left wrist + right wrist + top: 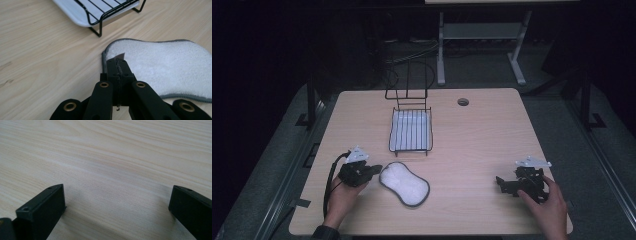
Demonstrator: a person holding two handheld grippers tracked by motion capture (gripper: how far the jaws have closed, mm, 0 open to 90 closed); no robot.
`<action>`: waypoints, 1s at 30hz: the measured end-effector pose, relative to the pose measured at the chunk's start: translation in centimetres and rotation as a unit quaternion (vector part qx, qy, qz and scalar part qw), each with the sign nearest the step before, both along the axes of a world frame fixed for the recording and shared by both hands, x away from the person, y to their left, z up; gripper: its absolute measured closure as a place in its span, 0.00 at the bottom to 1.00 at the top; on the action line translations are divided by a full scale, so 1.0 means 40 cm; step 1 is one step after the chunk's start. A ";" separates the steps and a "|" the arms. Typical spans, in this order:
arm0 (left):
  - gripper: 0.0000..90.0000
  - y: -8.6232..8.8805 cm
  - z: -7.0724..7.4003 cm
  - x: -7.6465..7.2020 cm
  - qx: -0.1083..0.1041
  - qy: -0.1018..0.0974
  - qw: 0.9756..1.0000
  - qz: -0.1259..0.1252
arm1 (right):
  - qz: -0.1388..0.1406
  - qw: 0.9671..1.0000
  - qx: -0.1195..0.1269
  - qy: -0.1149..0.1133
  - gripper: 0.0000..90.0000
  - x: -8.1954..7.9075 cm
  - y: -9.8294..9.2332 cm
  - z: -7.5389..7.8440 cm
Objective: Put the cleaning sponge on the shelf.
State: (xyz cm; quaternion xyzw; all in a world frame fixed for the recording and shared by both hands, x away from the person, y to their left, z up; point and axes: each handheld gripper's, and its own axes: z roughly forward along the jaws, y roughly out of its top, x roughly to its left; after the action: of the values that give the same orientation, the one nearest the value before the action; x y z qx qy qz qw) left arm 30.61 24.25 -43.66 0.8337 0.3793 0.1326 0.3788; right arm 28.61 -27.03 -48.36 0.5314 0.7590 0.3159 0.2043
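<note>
Left claw (pixel 373 170) clenched at the left edge of the white fluffy pad (pixel 404 183); whether it pinches the grey-trimmed rim, cannot tell. Pad lies flat on the light wood desk (pixel 472 140), just in front of a black wire rack (pixel 411 131) over a white tray. Right claw (pixel 501 183) released, jaws wide over bare desk. No readable writing.

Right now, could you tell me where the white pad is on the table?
In the high view the white pad lies flat near the table's front edge, left of centre, just in front of the wire rack, with the left gripper at its left end.
</note>
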 end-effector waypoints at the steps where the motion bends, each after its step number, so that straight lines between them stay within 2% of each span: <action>1: 1.00 -0.006 0.001 0.002 -0.001 -0.002 1.000 -0.002 | 0.000 1.000 0.000 0.000 0.00 0.000 0.000 0.000; 5: 1.00 -0.039 0.008 0.008 -0.007 -0.007 1.000 -0.015 | 0.000 1.000 0.000 0.000 0.00 0.000 0.000 0.000; 14: 1.00 -0.136 0.009 0.010 -0.015 0.001 0.998 -0.060 | 0.000 1.000 0.000 0.000 0.00 0.000 0.000 0.000; 15: 1.00 -0.136 0.009 0.010 -0.015 0.001 0.998 -0.060 | 0.000 1.000 0.000 0.000 0.00 0.000 0.000 0.000; 22: 1.00 -0.210 -0.008 -0.001 -0.027 0.021 0.995 -0.096 | 0.000 1.000 0.000 0.000 0.00 0.000 0.000 0.000; 28: 1.00 -0.262 -0.025 -0.015 -0.019 0.036 0.991 -0.127 | 0.000 1.000 0.000 0.000 0.00 0.000 0.000 0.000; 30: 1.00 -0.271 -0.033 -0.018 -0.010 0.040 0.990 -0.136 | 0.000 1.000 0.000 0.000 0.00 0.000 0.000 0.000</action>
State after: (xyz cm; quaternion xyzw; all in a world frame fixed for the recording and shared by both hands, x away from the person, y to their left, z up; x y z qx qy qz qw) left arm 29.87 13.42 -44.98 0.8784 0.2782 0.0427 0.3863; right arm 28.61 -27.02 -48.36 0.5315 0.7589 0.3160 0.2042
